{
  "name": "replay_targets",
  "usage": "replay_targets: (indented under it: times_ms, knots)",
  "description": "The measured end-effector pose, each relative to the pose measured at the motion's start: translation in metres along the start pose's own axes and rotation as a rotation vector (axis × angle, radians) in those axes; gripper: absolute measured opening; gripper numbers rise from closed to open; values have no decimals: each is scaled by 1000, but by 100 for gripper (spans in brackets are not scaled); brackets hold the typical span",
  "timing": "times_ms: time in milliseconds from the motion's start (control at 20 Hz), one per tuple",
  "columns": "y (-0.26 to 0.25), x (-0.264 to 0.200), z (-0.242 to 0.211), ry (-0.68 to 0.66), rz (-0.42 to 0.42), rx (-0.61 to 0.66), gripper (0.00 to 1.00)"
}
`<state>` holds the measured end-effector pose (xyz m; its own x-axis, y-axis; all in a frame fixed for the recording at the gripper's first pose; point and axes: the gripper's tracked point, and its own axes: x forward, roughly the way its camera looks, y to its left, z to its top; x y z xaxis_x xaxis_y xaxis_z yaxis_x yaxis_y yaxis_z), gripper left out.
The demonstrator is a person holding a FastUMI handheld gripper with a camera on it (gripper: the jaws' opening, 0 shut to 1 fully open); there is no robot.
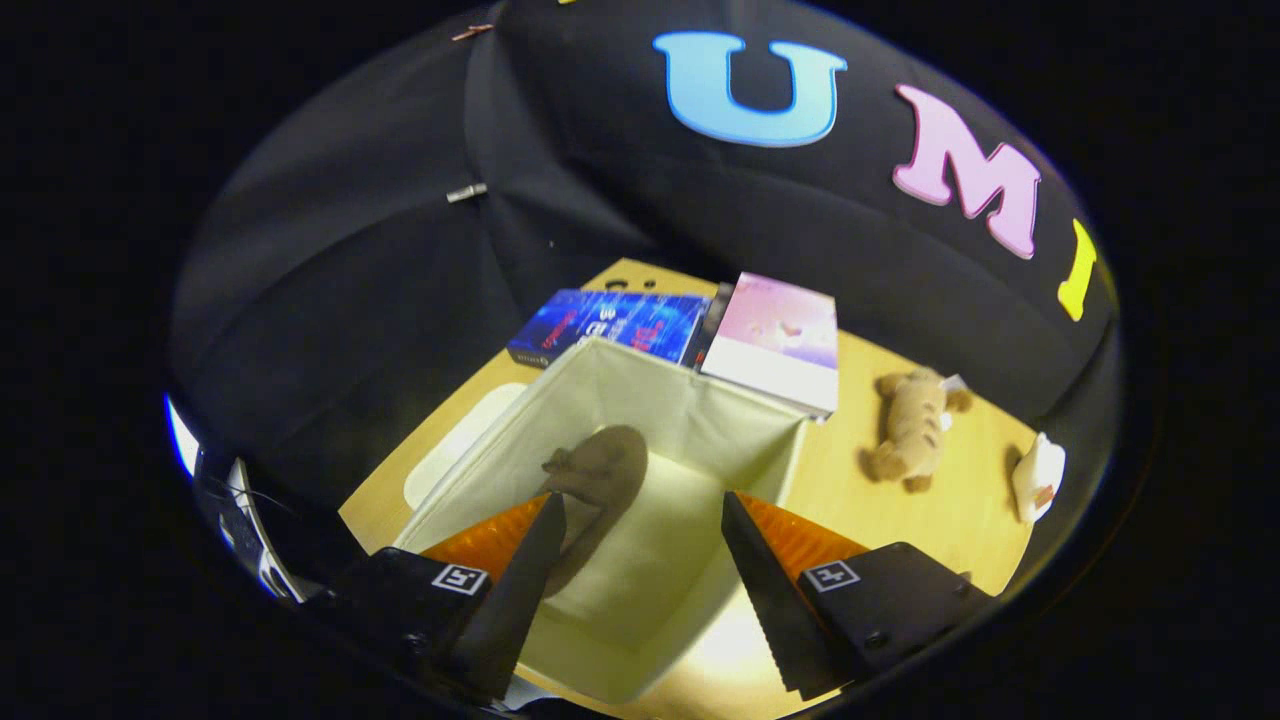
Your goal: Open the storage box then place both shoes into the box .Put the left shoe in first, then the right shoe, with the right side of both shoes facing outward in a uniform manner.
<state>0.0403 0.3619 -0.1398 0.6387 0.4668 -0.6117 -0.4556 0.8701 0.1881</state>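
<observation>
The cream fabric storage box (700,405) stands with its top uncovered on the wooden table. A brown shoe (603,468) lies inside it, leaning along the left wall. My gripper (641,498) hovers over the box's mouth, open, with nothing between its fingers. The left finger (520,590) partly covers the shoe's near end. The box's bare floor shows between and just beyond the fingers.
A white lid (455,445) lies flat on the table left of the box. Two books, one blue (610,325) and one pink (780,340), rest behind the box. A tan plush toy (910,430) and a small white object (1038,478) lie to the right.
</observation>
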Motion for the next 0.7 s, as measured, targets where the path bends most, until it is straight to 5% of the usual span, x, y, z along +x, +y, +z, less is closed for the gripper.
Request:
replay_targets:
  times_ms: [300, 700]
  knots:
    - [-89, -101, -18, -206, -54, 5, 99]
    - [-253, -180, -163, -43, -333, 69, 99]
